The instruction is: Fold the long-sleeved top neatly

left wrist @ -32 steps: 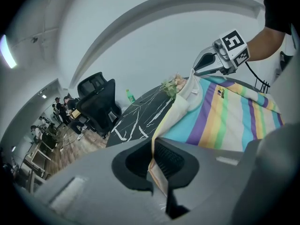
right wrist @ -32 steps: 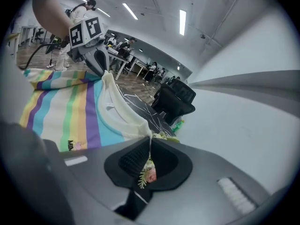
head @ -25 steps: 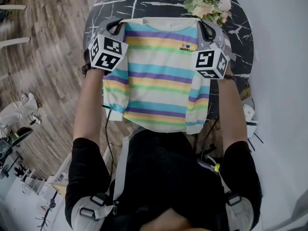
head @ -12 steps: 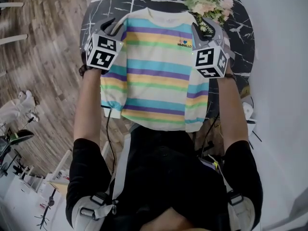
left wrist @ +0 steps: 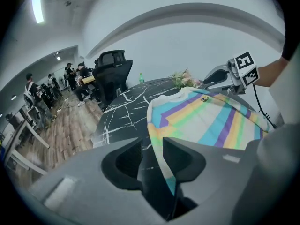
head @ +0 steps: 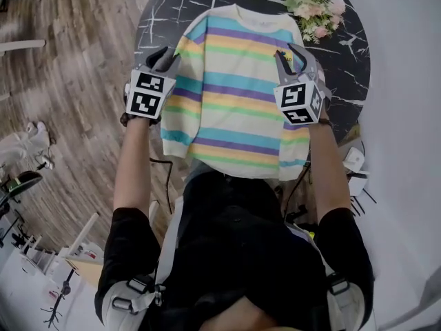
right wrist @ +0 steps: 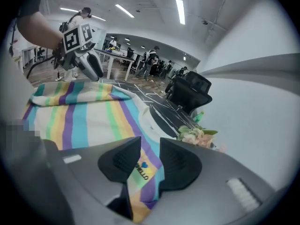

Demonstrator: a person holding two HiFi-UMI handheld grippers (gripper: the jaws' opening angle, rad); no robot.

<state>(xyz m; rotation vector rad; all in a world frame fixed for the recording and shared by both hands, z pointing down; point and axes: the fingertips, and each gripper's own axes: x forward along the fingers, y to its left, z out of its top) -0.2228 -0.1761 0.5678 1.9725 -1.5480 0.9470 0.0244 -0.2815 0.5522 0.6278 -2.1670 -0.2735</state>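
The striped long-sleeved top lies front-up on the round black marble table, collar at the far side and hem over the near edge. My left gripper hovers at the top's left edge. Its jaws have just been opening and stand apart; the cloth edge shows beyond the gap, not pinched. My right gripper hovers over the right chest near the small logo. Its jaws have also just been opening, and the striped cloth lies under them, free. In each gripper view the other gripper shows across the top.
A bunch of pale flowers lies at the table's far right, close to the right gripper. A black office chair stands beyond the table. Wooden floor lies to the left, and a small white device sits low at the right.
Both grippers let go of the top's shoulders and pulled back toward the person. The top, held up before, now lies spread on the table.
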